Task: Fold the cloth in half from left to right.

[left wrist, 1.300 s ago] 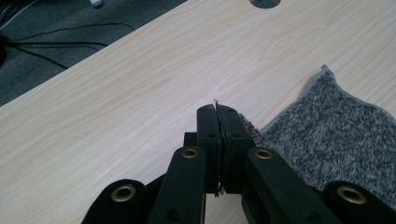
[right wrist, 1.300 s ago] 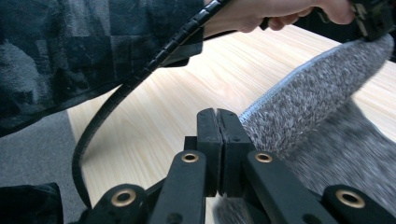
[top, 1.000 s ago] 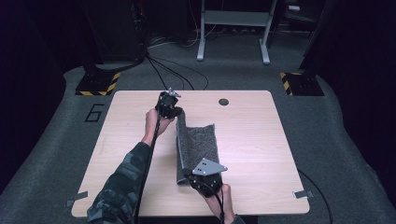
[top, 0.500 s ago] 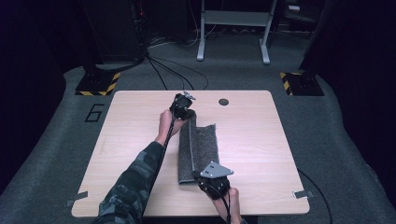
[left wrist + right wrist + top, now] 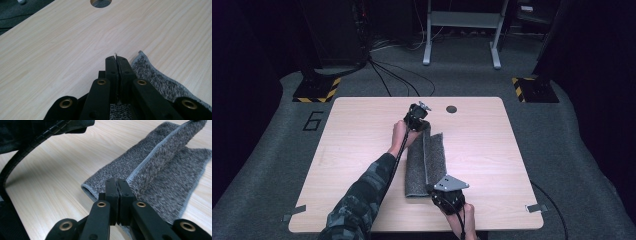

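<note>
table (image 5: 362, 150) | towel (image 5: 424, 160) half-folded | both grippers' pinch points hidden

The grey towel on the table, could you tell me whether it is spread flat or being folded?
Partly folded: the grey towel has one long edge lifted over its flat half, pinched by the left tool and right tool.

Camouflage-patterned sleeve (image 5: 357, 200) on the left forearm, black left gripper (image 5: 417, 119) and black right gripper (image 5: 447, 196) topped by a grey three-cornered plate (image 5: 451, 183), brass-coloured rivets along black jaw links, black cable trailing.
</note>
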`<state>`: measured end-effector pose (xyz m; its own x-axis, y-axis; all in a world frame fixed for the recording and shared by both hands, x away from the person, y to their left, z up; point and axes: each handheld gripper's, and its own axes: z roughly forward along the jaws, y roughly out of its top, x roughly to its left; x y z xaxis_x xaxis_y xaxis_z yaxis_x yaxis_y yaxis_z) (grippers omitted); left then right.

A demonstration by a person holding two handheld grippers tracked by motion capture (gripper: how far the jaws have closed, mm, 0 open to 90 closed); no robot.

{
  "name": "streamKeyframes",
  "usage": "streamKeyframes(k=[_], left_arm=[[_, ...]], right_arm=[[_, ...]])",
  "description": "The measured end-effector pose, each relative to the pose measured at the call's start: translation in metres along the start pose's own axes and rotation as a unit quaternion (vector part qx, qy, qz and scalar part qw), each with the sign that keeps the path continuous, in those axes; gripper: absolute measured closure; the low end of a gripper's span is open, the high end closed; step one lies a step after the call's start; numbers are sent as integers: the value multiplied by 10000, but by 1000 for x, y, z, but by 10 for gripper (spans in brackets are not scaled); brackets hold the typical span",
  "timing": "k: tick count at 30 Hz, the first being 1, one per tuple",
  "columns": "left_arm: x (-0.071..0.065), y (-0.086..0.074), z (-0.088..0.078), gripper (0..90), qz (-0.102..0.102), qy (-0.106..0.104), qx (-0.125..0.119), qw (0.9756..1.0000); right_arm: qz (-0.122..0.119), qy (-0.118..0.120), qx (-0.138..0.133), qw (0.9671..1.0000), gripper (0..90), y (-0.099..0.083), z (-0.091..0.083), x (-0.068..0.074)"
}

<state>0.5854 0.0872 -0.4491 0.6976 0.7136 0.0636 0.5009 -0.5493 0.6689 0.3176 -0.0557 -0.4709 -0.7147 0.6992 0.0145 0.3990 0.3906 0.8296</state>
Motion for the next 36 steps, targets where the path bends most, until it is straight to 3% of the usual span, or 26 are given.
streamKeyframes(k=[12, 23, 24, 25, 26, 29, 30, 32, 36], left_arm=[[-11, 3, 15, 877, 140, -101, -5, 9999], [-15, 5, 24, 851, 63, -162, 10, 9998], [-15, 5, 24, 792, 63, -162, 10, 9998], [-15, 5, 25, 792, 10, -174, 18, 9998], [-15, 5, 27, 600, -87, -225, 43, 9997], [-13, 5, 26, 355, -207, -251, -7, 9995], [-12, 4, 24, 355, -270, -262, -65, 9993], [-9, 4, 19, 231, -327, -253, -110, 9991], [-1, -1, 7, 189, -368, -225, -110, 9990]], right_arm=[[129, -103, 210, 9996, 884, -16, 2, -10], [201, -354, 390, 9984, 879, -27, 2, -17], [193, -374, 402, 9983, 870, -29, 3, -18], [193, -374, 402, 9983, 870, -29, 3, -18], [213, -456, 469, 9976, 785, -31, 3, -20], [249, -532, 523, 9969, 715, -33, 2, -22], [290, -567, 544, 9965, 673, -34, 1, -24], [475, -622, 520, 9956, 532, -36, -9, -30], [683, -676, 397, 9946, 436, -36, -16, -37]])
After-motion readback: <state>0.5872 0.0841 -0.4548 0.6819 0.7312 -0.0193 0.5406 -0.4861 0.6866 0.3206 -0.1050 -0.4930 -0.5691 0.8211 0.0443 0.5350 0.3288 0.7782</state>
